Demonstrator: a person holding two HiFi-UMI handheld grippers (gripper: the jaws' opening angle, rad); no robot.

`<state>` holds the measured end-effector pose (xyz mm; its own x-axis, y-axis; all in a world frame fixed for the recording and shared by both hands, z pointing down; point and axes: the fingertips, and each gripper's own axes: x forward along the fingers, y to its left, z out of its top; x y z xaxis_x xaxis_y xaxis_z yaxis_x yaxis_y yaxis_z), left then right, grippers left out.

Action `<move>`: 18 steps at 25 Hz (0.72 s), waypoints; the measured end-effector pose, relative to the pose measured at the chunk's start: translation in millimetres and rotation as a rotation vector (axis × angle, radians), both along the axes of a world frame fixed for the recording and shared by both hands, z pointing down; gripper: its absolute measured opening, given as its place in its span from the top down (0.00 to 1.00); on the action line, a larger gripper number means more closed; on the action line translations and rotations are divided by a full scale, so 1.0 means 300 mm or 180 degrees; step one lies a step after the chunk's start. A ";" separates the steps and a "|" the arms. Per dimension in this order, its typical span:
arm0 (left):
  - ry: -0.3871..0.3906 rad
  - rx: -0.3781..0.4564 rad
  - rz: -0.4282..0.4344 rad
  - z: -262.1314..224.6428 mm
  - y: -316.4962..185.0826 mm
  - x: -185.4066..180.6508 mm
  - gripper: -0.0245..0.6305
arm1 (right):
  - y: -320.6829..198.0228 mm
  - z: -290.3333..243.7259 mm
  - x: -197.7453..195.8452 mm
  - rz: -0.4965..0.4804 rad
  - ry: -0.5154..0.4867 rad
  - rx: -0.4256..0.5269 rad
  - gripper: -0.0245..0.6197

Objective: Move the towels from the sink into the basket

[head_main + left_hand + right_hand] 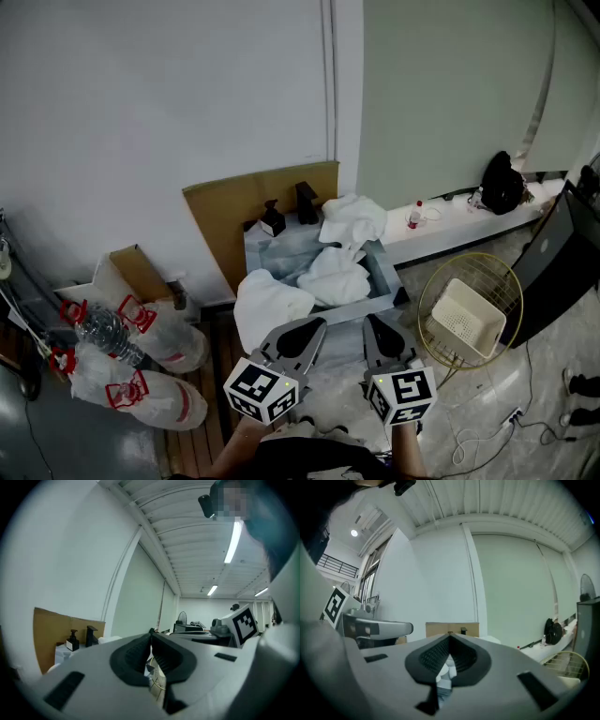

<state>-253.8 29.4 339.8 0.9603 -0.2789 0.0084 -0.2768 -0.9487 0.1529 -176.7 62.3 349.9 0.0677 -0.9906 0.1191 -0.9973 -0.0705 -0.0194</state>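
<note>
lying heaped in the sink [387, 274], white towels [335, 277], another towel [267, 305] draped over its left front corner, wire basket [421, 309] on the floor just right, left gripper [317, 325] and right gripper [369, 321] clenched empty near the sink's front, cardboard [223, 214] behind

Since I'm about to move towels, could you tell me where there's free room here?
The basket looks empty, and the floor just before it is bare. The sink is crowded: towels fill its middle, back-right corner and front-left rim.
</note>
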 end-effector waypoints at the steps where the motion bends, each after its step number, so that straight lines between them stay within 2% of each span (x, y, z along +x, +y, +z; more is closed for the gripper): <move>1: -0.0001 -0.0002 -0.0003 0.000 -0.002 0.000 0.94 | -0.003 0.000 0.002 0.0005 -0.0008 0.0003 0.96; 9: -0.0010 -0.0048 -0.0030 0.011 0.001 0.022 0.94 | 0.017 -0.003 0.032 0.0068 -0.0020 0.0088 0.95; 18: -0.0031 -0.0026 -0.0044 0.016 0.043 0.106 0.94 | 0.066 0.011 0.111 0.0041 0.0002 0.0086 0.95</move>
